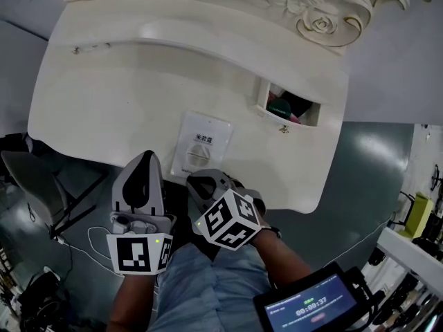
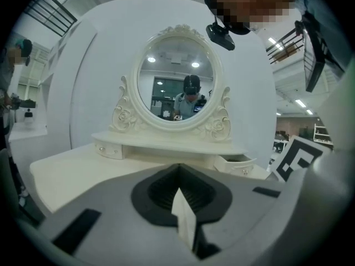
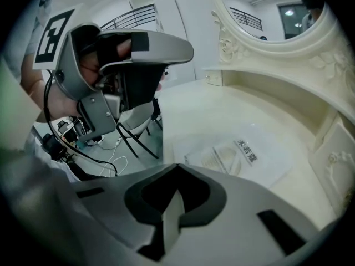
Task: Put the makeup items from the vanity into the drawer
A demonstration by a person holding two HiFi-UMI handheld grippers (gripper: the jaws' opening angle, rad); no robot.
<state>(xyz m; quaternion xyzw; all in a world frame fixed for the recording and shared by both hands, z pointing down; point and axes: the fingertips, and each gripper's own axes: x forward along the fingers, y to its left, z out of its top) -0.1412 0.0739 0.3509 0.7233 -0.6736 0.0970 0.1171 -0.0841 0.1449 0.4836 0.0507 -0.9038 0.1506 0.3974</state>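
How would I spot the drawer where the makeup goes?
Find the white vanity with the oval mirror. Under the mirror's shelf sit two small drawers, one at each end. Yours is the right drawer: it alone stands pulled open with items inside, while the left drawer is shut.

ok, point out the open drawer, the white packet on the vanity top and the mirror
open drawer [image 1: 275,115]: head view, on its front panel.
white packet [image 1: 201,146]: head view, middle of its face, just below the printed label.
mirror [image 2: 176,79]: left gripper view, centre of the glass.
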